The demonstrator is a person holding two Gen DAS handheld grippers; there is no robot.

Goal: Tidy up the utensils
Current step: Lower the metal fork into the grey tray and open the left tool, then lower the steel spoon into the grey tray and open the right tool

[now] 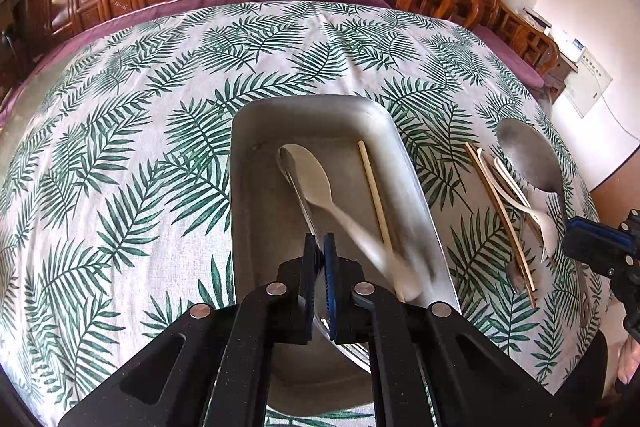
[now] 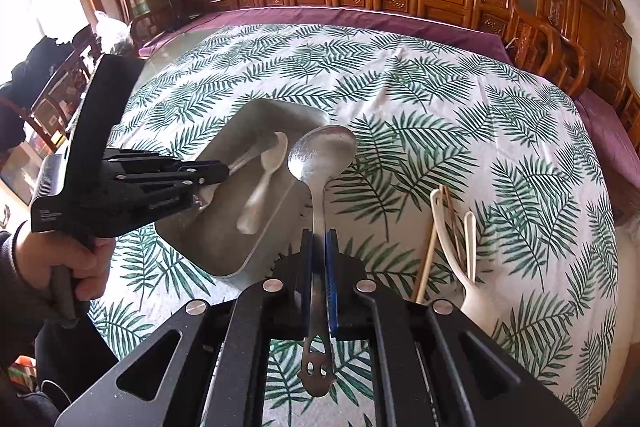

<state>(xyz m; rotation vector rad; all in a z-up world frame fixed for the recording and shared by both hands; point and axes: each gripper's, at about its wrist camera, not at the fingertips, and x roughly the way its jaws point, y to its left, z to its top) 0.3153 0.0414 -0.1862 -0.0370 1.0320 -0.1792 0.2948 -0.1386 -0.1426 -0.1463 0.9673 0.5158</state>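
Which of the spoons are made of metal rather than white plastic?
Two: the large metal spoon in the right gripper, and the metal spoon in the left gripper over the tray.

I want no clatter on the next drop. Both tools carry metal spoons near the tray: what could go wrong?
The left tool pinches its spoon by the thin handle, so it may swivel onto the white spoon in the tray. The right tool's spoon could strike the tray's rim.
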